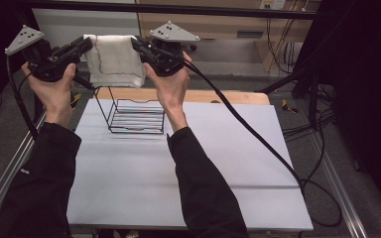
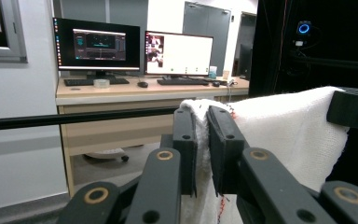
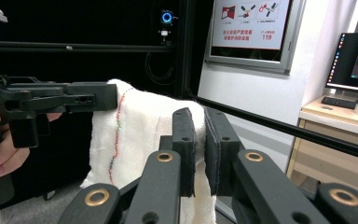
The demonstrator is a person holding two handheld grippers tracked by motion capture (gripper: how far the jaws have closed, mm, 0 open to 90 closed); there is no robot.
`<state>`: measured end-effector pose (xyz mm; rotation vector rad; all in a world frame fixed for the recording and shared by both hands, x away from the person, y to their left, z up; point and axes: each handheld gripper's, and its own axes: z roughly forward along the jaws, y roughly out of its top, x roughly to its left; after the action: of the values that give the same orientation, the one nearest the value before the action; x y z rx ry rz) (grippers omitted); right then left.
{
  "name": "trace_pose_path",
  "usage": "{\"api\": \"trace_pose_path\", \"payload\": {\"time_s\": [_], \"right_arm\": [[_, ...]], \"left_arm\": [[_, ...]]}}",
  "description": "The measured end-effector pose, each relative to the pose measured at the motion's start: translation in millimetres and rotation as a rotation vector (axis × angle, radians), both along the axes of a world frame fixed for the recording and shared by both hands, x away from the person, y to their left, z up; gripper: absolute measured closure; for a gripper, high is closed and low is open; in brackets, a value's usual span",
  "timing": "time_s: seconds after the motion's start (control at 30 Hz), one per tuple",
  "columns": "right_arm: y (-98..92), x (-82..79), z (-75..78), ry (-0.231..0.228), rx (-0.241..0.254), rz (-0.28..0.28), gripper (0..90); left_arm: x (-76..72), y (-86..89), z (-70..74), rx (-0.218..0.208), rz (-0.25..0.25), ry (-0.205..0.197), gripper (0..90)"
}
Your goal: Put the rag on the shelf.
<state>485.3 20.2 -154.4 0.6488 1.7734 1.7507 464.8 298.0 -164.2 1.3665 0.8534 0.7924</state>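
A white towel [image 1: 114,59] with a thin coloured stitch line hangs in the air, stretched between both grippers above the far end of the table. My left gripper [image 1: 86,43] is shut on the towel's left top corner, and the left gripper view has the cloth [image 2: 279,126] pinched between its jaws [image 2: 202,135]. My right gripper [image 1: 135,43] is shut on the right top corner; its own view has the towel [image 3: 140,126] pressed between the pads [image 3: 199,140]. Below the towel stands a black wire rack [image 1: 136,116] on the white table [image 1: 218,148].
A black frame bar [image 1: 178,10] crosses above the table's far side. Thick black cables [image 1: 258,134] trail from the right gripper over the table to the floor at right. Desks with monitors [image 2: 98,44] stand beyond the table.
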Motion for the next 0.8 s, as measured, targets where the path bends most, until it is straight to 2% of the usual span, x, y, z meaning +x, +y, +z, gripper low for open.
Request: {"api": "trace_pose_path", "payload": {"time_s": [0.33, 0.47, 0.8], "right_arm": [[0.9, 13.3, 8.5, -0.013, -0.008, -0.021, 83.6], [-0.8, 20.5, 10.1, -0.01, -0.006, -0.03, 83.6], [1.9, 38.3, 4.2, 0.014, -0.009, -0.039, 83.6]], "left_arm": [[15.3, -2.2, 10.7, -0.008, 0.006, -0.008, 81.5], [22.0, -4.6, 12.8, 0.008, 0.007, -0.007, 81.6], [41.8, -1.8, 4.1, 0.004, 0.009, 0.011, 81.6]]}}
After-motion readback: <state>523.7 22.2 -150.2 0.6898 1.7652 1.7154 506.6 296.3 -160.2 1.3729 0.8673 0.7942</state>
